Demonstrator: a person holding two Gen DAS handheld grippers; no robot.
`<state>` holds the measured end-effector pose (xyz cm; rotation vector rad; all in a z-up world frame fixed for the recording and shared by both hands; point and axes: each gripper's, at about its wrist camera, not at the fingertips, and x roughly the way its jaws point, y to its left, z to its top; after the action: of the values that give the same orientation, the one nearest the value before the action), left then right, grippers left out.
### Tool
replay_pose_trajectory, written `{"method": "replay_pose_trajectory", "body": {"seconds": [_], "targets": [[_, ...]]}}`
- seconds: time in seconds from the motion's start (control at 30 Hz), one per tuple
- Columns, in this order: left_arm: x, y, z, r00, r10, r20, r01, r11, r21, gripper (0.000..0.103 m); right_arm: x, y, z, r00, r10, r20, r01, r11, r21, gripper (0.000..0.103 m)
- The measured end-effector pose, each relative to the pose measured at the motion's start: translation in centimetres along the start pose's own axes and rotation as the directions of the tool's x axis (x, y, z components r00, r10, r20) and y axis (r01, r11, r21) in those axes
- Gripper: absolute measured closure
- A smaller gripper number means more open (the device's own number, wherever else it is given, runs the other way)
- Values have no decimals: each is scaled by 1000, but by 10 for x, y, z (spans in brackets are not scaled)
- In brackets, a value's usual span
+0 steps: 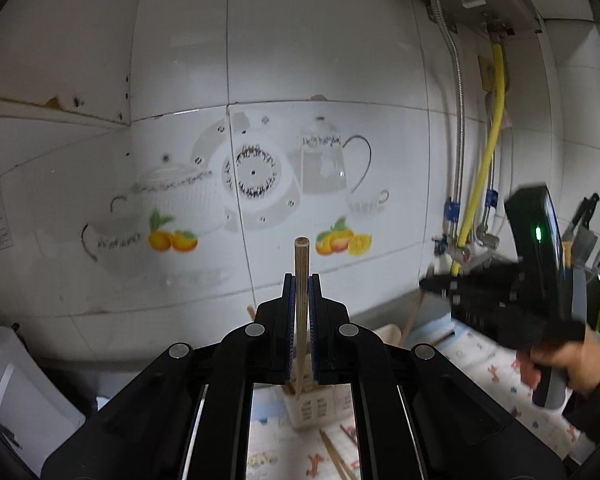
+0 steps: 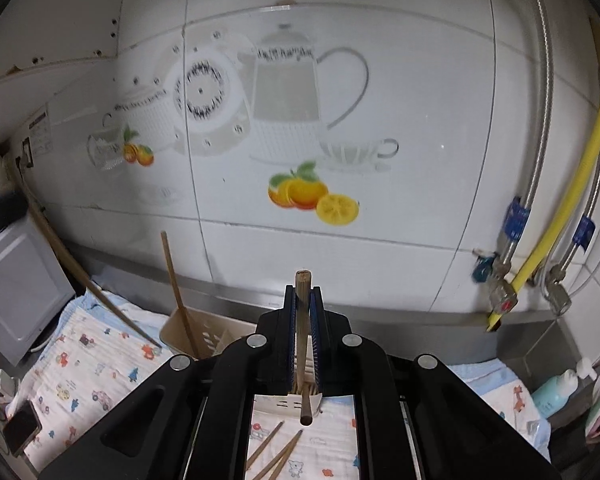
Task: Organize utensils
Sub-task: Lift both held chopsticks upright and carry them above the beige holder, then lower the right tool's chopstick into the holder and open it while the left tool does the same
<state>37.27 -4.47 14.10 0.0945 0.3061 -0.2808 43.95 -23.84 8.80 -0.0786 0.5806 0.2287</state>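
Observation:
My left gripper (image 1: 301, 280) is shut on a wooden chopstick (image 1: 301, 280) that stands upright between its blue pads, tip above the fingers. Below it sits a pale slotted utensil holder (image 1: 320, 410), with loose chopsticks (image 1: 334, 454) lying on the patterned cloth. My right gripper (image 2: 302, 293) is shut on another wooden chopstick (image 2: 301, 282), also upright, over the beige holder (image 2: 204, 330). One utensil handle (image 2: 176, 284) leans out of that holder. Several loose chopsticks (image 2: 278, 454) lie on the cloth beneath. The right gripper (image 1: 432, 283), held by a hand, shows at the right in the left wrist view.
A tiled wall with a teapot and orange decal (image 2: 296, 112) stands close behind. A yellow hose (image 2: 572, 184) and braided pipes with valves run down at the right. A grey appliance (image 2: 16, 292) and a long wooden stick (image 2: 80, 272) are at the left, bottles (image 2: 556, 394) at the right.

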Motion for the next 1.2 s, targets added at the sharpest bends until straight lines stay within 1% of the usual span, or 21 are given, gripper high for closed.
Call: {"method": "replay_pose_trajectory", "body": {"seconds": [0.17, 0.27, 0.37, 0.5, 0.6, 0.7, 0.83, 0.87, 1.03, 1.13, 1.17, 1.2], "targets": [[26, 3, 1, 1000, -13, 4, 14, 999, -36, 98, 9, 1, -7, 1000, 3, -16, -3, 1000, -12, 96], [33, 6, 0, 1000, -21, 2, 21, 998, -61, 98, 12, 1, -9, 1000, 5, -20, -5, 1000, -21, 96], [28, 3, 7, 1000, -20, 23, 21, 999, -38, 98, 14, 0, -8, 1000, 1, -23, -2, 1000, -27, 96], [16, -5, 22, 996, -13, 86, 14, 1000, -3, 98, 19, -3, -9, 1000, 3, -28, -3, 1000, -9, 96], [20, -6, 26, 995, -13, 102, 14, 1000, -11, 98, 24, -1, -13, 999, 5, -41, -5, 1000, -15, 96], [26, -4, 23, 993, 0, 115, 3, 1000, -18, 98, 27, 0, -18, 999, 8, -52, -9, 1000, -20, 96], [43, 4, 7, 995, -11, 98, 16, 998, -55, 98, 28, -1, -22, 999, 7, -53, -8, 1000, -23, 96], [48, 7, 2, 996, -2, 95, 8, 998, -60, 98, 28, -2, -22, 999, 10, -52, -11, 1000, -19, 96], [68, 18, -18, 999, 8, 37, -4, 995, -99, 98, 26, -1, -24, 999, -2, -50, 0, 999, -32, 96], [76, 24, -30, 1000, -29, -8, 28, 991, -129, 98, 24, -4, -25, 999, 1, -51, -3, 1000, -22, 95], [79, 24, -35, 999, -42, -27, 38, 991, -128, 97, 23, -4, -25, 999, -2, -49, 1, 1000, -24, 95], [79, 23, -39, 999, -38, -38, 33, 993, -114, 97, 21, -4, -25, 999, -12, -45, 10, 1000, -28, 93]]}}
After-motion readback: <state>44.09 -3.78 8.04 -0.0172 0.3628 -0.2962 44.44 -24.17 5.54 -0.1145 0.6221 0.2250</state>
